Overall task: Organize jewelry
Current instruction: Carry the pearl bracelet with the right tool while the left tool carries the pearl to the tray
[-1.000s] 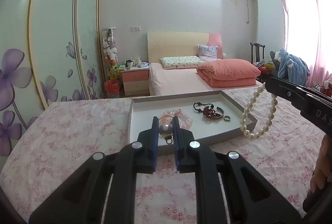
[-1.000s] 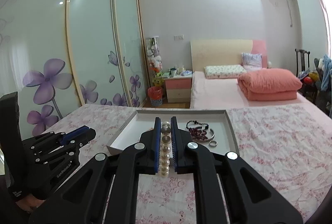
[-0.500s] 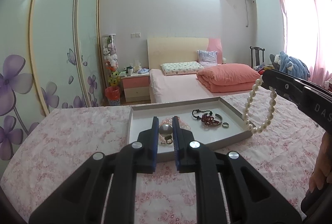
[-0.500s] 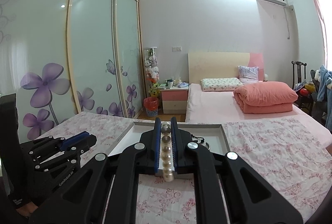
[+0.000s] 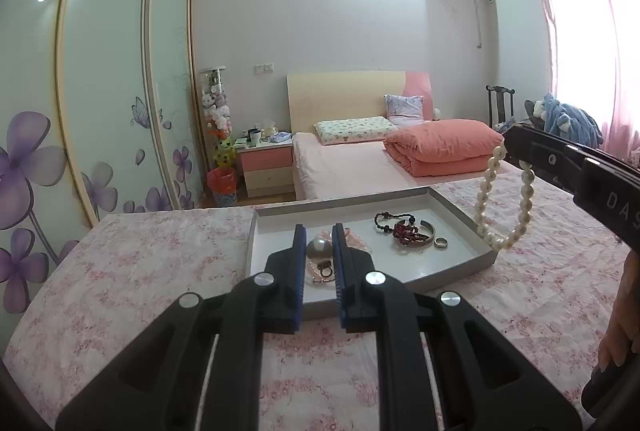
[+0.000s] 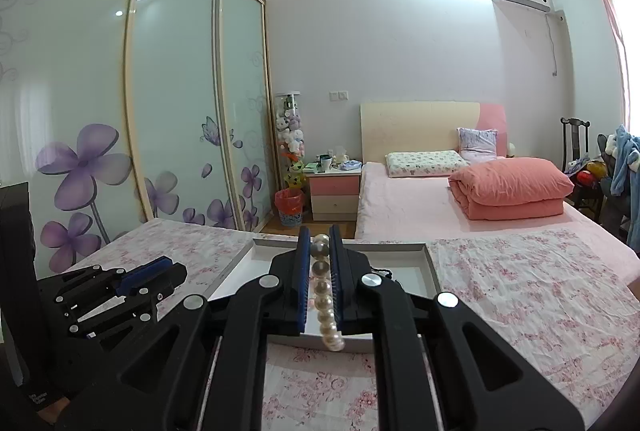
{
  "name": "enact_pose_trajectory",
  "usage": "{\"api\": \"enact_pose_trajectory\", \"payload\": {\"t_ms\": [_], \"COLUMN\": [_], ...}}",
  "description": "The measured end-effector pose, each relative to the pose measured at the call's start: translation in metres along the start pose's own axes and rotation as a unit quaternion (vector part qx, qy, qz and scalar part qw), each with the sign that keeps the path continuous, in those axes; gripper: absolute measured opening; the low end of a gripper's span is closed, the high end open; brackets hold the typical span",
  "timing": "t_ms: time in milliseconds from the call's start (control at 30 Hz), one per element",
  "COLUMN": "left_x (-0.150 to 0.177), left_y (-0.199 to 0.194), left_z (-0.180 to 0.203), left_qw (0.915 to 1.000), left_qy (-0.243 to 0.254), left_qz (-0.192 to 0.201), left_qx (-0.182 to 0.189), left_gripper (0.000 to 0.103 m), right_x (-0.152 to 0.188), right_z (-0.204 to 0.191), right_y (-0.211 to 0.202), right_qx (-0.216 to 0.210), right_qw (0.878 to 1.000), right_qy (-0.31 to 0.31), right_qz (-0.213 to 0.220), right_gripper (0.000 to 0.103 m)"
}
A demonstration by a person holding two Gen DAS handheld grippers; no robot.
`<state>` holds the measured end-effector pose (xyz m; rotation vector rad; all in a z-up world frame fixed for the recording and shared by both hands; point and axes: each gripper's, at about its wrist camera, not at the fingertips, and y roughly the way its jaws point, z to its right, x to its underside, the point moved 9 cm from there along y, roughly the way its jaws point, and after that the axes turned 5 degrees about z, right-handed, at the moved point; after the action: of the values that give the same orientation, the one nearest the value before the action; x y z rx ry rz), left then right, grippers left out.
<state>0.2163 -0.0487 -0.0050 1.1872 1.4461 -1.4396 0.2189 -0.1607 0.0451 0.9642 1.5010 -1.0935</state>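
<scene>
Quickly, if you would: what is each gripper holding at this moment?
Left gripper: shut on a large grey pearl-like bead.
Right gripper: shut on a white pearl bead bracelet, which hangs from it.

left gripper (image 5: 318,243) | black frame | blue pad strips | silver screws | right gripper (image 6: 319,243): same, white lettering
</scene>
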Motion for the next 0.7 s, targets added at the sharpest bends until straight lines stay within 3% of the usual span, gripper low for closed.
{"api": "enact_pose_trajectory", "payload": {"t_ms": [333,700], "left_x": [-0.011,-0.015], "left_y": [0.025,0.080], "left_z": [-0.003,-0.011], "left_qw": [1.0000,0.9992], "left_qy": [-0.002,-0.027], "left_qz": [-0.003,-0.031], "left_qx": [-0.008,-0.003], "left_gripper": [0.014,0.014], "right_x": [-0.006,-0.003], "right_z": [0.006,0.016], "right_y": [0.018,0.058], "right_qx": [0.005,0.013], "right_qw": [1.000,1.000], "right_qy": [0.002,0.002], "right_qz": [0.001,-0.014], "right_gripper": [0.010,0.010]}}
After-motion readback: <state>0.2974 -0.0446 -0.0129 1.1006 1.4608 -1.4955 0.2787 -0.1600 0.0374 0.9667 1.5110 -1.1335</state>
